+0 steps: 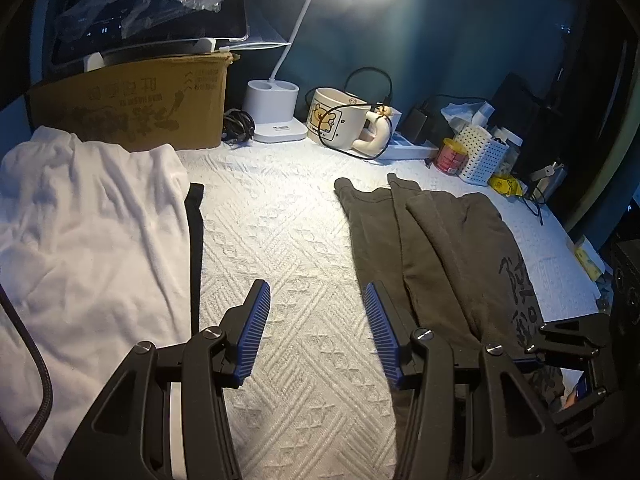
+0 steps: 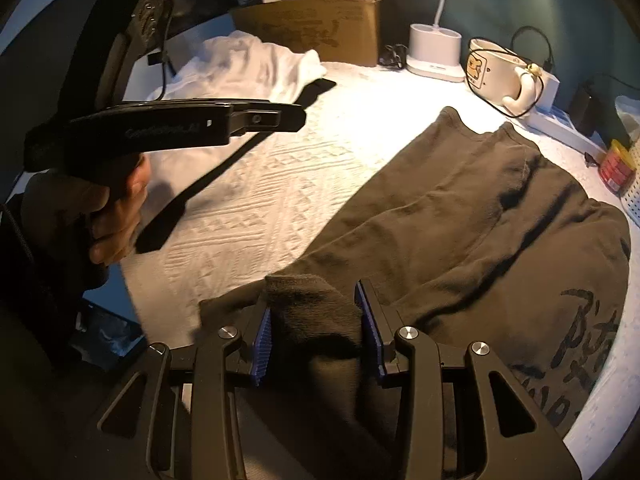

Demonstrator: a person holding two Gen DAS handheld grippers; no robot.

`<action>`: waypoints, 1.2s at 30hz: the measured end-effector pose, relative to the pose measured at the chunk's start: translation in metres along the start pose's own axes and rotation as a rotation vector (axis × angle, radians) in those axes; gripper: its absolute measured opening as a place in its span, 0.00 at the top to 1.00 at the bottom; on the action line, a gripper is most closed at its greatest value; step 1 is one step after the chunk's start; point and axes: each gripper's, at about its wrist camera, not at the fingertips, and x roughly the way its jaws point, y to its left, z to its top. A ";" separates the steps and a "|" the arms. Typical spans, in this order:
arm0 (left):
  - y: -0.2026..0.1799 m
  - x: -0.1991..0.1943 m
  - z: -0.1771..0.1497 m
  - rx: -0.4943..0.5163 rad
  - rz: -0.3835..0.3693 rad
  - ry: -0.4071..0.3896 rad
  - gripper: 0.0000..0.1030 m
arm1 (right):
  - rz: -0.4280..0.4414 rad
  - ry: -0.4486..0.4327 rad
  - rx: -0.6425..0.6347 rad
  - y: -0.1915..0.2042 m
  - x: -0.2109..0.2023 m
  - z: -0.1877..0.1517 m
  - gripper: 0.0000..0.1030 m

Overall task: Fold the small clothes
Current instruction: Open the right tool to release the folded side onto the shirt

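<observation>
Right gripper (image 2: 316, 328), fingers spread, straddles a bunched cuff of the dark garment (image 2: 480, 216), which stretches toward upper right. Left gripper (image 1: 316, 336), spread and empty, hovers beside it.

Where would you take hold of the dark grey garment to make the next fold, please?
Probably at the near cuff end of the dark grey garment, where a fold of it already stands between the pads of the right gripper. Come from the near edge, angled down: that end bunches up off the white cover, while the rest lies flat.
</observation>
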 end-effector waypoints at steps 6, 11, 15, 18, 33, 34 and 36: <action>-0.020 0.000 -0.003 0.034 -0.038 0.014 0.52 | 0.007 -0.059 -0.002 0.002 -0.024 -0.007 0.60; -0.042 0.005 -0.006 0.082 -0.056 0.036 0.52 | -0.023 -0.104 0.041 -0.012 -0.044 -0.018 0.60; -0.056 0.014 -0.004 0.104 -0.057 0.052 0.52 | -0.067 -0.126 0.099 -0.034 -0.055 -0.029 0.60; -0.065 0.024 0.000 0.125 -0.058 0.067 0.52 | -0.101 -0.138 0.149 -0.054 -0.061 -0.037 0.60; -0.099 0.084 0.041 0.220 -0.101 0.120 0.52 | -0.235 -0.166 0.371 -0.155 -0.072 -0.063 0.60; -0.100 0.088 0.044 0.223 -0.104 0.124 0.52 | -0.242 -0.166 0.380 -0.160 -0.072 -0.064 0.60; -0.101 0.098 0.050 0.225 -0.113 0.133 0.52 | -0.252 -0.167 0.403 -0.172 -0.071 -0.066 0.60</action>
